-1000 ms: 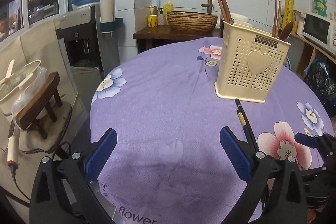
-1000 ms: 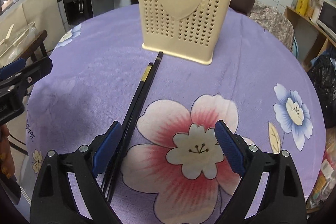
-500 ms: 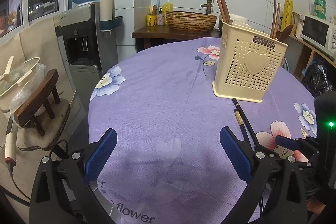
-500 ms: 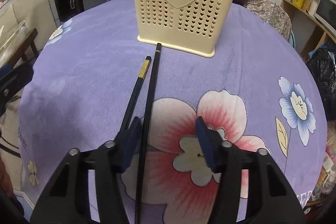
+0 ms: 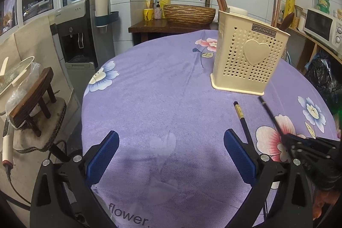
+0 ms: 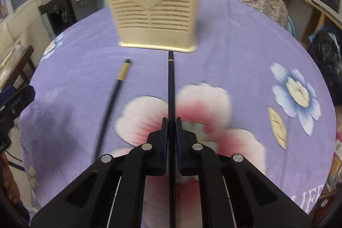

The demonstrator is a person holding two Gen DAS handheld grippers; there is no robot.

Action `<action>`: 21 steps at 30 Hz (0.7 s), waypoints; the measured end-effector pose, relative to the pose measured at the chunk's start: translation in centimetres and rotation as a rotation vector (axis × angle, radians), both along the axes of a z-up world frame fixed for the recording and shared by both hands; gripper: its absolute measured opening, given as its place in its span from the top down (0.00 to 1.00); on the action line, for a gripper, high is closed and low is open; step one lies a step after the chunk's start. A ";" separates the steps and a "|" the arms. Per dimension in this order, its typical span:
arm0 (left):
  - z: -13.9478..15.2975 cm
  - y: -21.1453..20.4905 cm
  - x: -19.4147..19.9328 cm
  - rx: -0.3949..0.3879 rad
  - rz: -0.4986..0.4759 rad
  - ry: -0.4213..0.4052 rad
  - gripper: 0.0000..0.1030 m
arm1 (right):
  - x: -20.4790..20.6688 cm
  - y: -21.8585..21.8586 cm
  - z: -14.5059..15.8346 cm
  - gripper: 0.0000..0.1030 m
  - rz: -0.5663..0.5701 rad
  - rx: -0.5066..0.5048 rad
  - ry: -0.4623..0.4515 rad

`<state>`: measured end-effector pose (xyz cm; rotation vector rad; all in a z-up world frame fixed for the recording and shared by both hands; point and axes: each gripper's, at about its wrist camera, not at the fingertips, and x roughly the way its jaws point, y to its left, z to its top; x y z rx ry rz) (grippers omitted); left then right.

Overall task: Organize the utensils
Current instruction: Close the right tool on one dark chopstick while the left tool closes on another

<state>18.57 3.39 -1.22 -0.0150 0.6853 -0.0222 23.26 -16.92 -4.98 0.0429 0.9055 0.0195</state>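
A cream perforated utensil holder point(image 5: 248, 57) with a heart stands on the purple flowered tablecloth point(image 5: 162, 87); it also shows in the right wrist view point(image 6: 154, 3). Wooden chopsticks and a spoon stand in it. My right gripper point(image 6: 171, 121) is shut on a black chopstick point(image 6: 171, 82) that points at the holder's base; this gripper shows in the left wrist view point(image 5: 288, 140) too. A second black chopstick with a yellow band point(image 6: 119, 82) lies on the cloth to its left, seen in the left wrist view point(image 5: 241, 119) as well. My left gripper point(image 5: 171, 155) is open and empty above the cloth's near edge.
A water dispenser point(image 5: 81, 35) and a small wooden stool point(image 5: 32, 97) stand left of the table. A wooden counter with a woven basket point(image 5: 188, 14) is behind it. A microwave point(image 5: 320, 25) and black bag point(image 5: 325, 78) are at the right.
My right gripper has shut on one black chopstick and drawn it away from the other, which stays on the cloth. The left gripper has hardly moved.
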 end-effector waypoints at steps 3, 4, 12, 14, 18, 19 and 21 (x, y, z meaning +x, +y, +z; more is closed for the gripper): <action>-0.2 -0.5 0.1 0.003 -0.015 0.009 0.06 | -1.2 -3.3 -0.1 0.93 -0.067 0.000 0.000; -0.2 -0.7 0.0 0.005 -0.020 0.009 0.06 | -1.5 -4.3 -0.2 0.93 -0.084 0.003 0.003; -1.0 -2.4 0.3 -0.008 -0.066 0.051 0.06 | -1.7 -5.9 -0.2 0.64 -0.038 0.069 -0.004; -1.2 -2.8 0.6 -0.012 -0.079 0.076 0.06 | -1.6 -5.5 0.2 0.60 -0.029 0.066 -0.023; -1.7 -3.9 1.6 -0.021 -0.115 0.130 0.06 | -0.4 -6.1 1.3 0.60 -0.024 0.037 -0.047; -1.8 -4.3 2.1 -0.030 -0.129 0.150 0.06 | 0.0 -6.3 1.4 0.60 -0.024 0.032 -0.044; -2.1 -5.1 3.0 -0.049 -0.155 0.182 0.06 | 0.8 -6.6 1.4 0.60 -0.029 0.020 -0.030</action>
